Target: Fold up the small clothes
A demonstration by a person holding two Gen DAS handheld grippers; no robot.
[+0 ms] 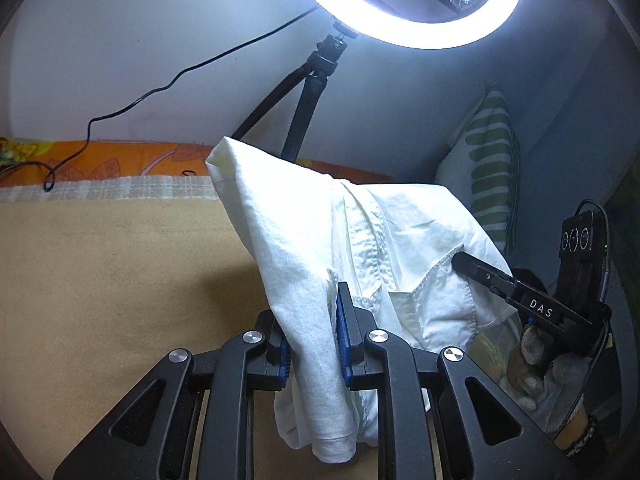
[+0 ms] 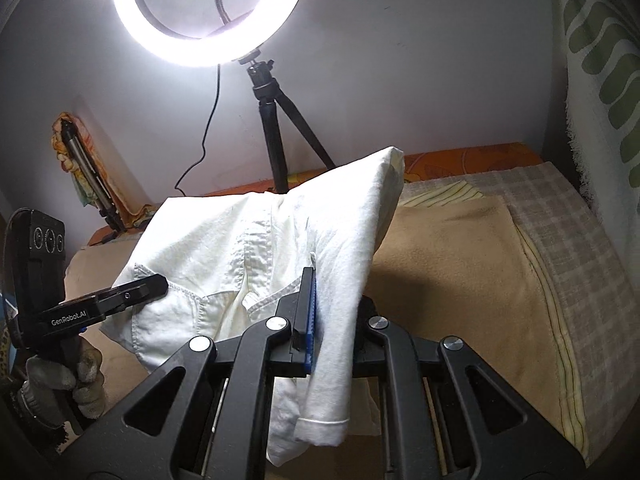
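- Left tongs (image 1: 312,344), nearest in the left wrist view: narrowed onto a bunched fold of the white shirt (image 1: 352,240), blue pads pressing the cloth from both sides; grip apparently taken at one shoulder or side so that the rest hangs free.
- Right tongs (image 2: 332,320), nearest in the right wrist view: likewise nearly closed on the same white shirt, with a sleeve and its hemmed cuff (image 2: 320,428) drooping below the pads.
- Shirt held aloft between the two tongs, spread like a sheet, not resting flat; probable purpose: to stretch the garment and let wrinkles drop out before laying it down for folding.
- Button placket and a chest pocket (image 2: 168,312) visible on the side facing the cameras; one corner peaking upward (image 2: 394,160), stiff with gathered cloth.
- Gloved hand (image 1: 532,364) gripping the handle of the right tongs, seen from the left wrist view.
- Below and beyond the shirt: bed with a tan blanket (image 1: 100,280), seemingly the folding surface, bare where visible.
- Checked cover (image 2: 580,240) at the blanket's edge; orange patterned sheet (image 1: 120,160) behind.
- Farthest: ring light (image 2: 208,12) on a black tripod (image 2: 276,128) against the wall, lit to illuminate the work; green-striped pillow (image 1: 488,152) upright in the corner.
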